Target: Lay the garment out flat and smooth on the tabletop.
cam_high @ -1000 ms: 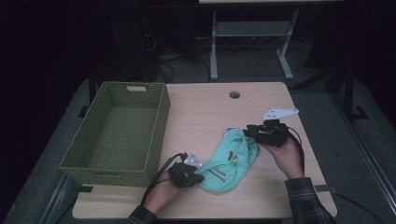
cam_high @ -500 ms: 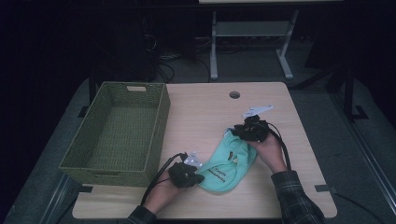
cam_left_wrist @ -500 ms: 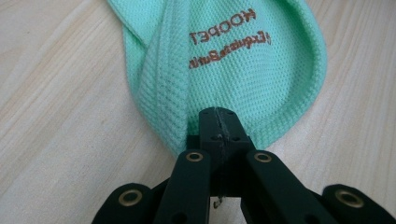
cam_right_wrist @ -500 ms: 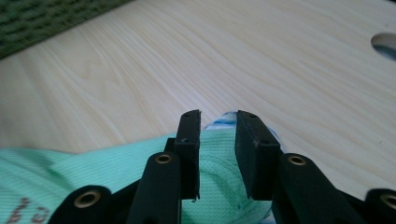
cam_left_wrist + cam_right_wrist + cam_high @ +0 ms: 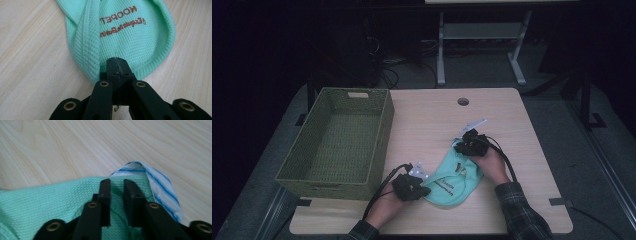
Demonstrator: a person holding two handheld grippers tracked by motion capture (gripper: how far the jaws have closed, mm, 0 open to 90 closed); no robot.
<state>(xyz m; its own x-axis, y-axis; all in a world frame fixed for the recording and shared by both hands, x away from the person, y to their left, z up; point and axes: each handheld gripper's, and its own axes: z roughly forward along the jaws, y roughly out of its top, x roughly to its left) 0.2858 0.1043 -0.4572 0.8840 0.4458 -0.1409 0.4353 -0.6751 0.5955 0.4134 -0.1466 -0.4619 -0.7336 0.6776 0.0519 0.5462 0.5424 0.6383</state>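
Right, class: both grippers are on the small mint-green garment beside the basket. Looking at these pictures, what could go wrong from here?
1. The right gripper has been closing over the green garment, but a gap remains between its jaws; it may catch one thin layer, or the striped trim, and slip.
2. The left gripper is shut on the hem's very edge; a pull could tug it free.
3. The wicker basket has tall walls; a drooping garment could snag on the rim.
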